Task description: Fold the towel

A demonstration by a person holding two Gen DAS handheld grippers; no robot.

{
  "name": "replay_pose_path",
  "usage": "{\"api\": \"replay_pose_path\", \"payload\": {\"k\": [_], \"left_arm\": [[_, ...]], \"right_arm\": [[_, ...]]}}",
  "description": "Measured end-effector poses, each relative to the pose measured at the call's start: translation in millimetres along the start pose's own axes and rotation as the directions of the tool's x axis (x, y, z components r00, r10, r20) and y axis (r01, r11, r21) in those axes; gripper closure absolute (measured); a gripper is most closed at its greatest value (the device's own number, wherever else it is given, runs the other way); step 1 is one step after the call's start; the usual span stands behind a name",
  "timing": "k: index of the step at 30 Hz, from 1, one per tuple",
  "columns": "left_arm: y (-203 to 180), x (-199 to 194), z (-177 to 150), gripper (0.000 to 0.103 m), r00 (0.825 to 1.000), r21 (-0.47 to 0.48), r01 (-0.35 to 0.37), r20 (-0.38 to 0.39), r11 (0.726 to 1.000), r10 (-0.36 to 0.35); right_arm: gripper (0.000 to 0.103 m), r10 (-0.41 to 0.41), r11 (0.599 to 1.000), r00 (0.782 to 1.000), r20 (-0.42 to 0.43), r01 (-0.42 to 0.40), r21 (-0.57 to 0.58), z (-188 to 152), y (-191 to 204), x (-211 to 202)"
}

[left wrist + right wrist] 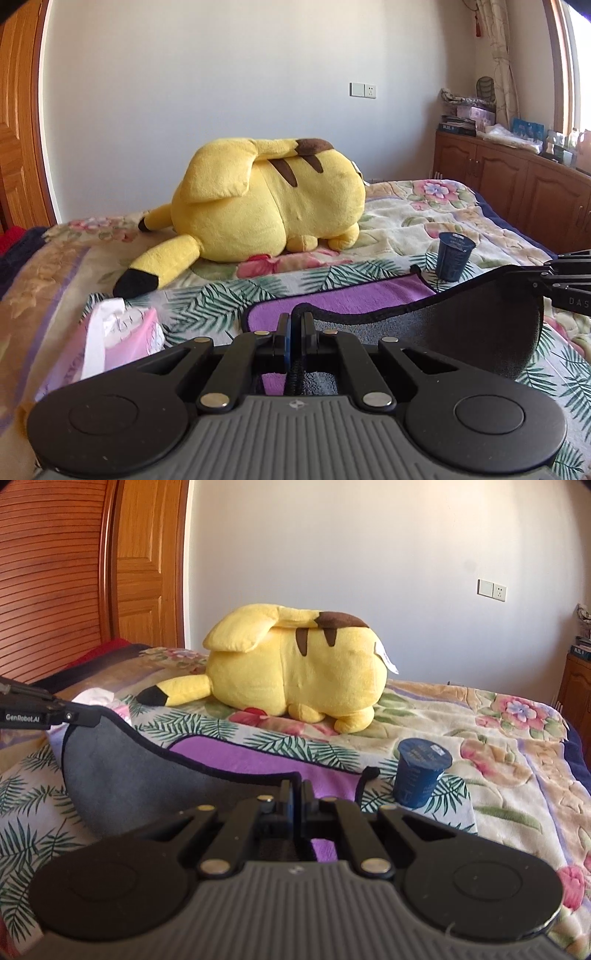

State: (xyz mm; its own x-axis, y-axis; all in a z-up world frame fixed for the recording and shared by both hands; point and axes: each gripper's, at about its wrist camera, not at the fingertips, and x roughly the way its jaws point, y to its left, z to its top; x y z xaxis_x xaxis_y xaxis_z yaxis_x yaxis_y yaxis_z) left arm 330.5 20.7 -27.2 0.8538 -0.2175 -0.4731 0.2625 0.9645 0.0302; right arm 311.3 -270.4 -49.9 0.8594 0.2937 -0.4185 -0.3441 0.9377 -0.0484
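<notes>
A: Both corners lifted. Left hand-held gripper (295, 332) has its jaws together on the near edge of the towel (461, 321); right hand-held gripper (295, 797) likewise, clamped on the dark hem at its own corner.

B: Towel position?

A: On the bed (498, 720), purple face up where it lies flat, grey underside showing where the raised edge hangs between the two grippers. Far edge rests on the leaf-print cover, short of the yellow plush toy (266, 199).

B: Advice for the fold?

A: Carry both corners forward together, level, so the near hem lands square on the far hem. Keep the sag between the grippers shallow (a slack middle tends to crease). Let go only once the edges line up.

B: Hazards?

A: Blue cup (421, 775) stands just beside the towel's right far corner; likely to tip if the cloth sweeps wide. Pink tissue pack (122, 336) sits near the left side, less of a worry.
</notes>
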Motion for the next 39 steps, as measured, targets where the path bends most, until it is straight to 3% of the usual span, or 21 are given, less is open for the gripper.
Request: {"api": "replay_pose_path", "payload": {"k": [12,25,29,39], "left_arm": [[-6.5,15.3,22.7,0.103,0.997,0.024,-0.041,0.067,0.999,0.040],[-1.8,50.7,38.7,0.103,0.990,0.068,-0.112,0.088,0.991,0.106],[-0.9,68.3,39.6,0.103,0.989,0.113,-0.134,0.081,0.984,0.125],[12.3,114.7,26.3,0.103,0.989,0.103,-0.144,0.032,0.984,0.142]], "right_arm": [[0.099,-0.018,0.998,0.997,0.078,0.023,-0.065,26.8,-5.7,11.2],[0.099,-0.074,0.996,0.992,0.103,0.079,-0.048,41.1,-17.5,48.7],[0.099,-0.085,0.994,0.991,0.106,0.092,-0.061,40.0,-17.1,62.1],[0.099,-0.105,0.989,0.992,0.076,0.113,-0.099,25.5,-24.2,100.5]]}}
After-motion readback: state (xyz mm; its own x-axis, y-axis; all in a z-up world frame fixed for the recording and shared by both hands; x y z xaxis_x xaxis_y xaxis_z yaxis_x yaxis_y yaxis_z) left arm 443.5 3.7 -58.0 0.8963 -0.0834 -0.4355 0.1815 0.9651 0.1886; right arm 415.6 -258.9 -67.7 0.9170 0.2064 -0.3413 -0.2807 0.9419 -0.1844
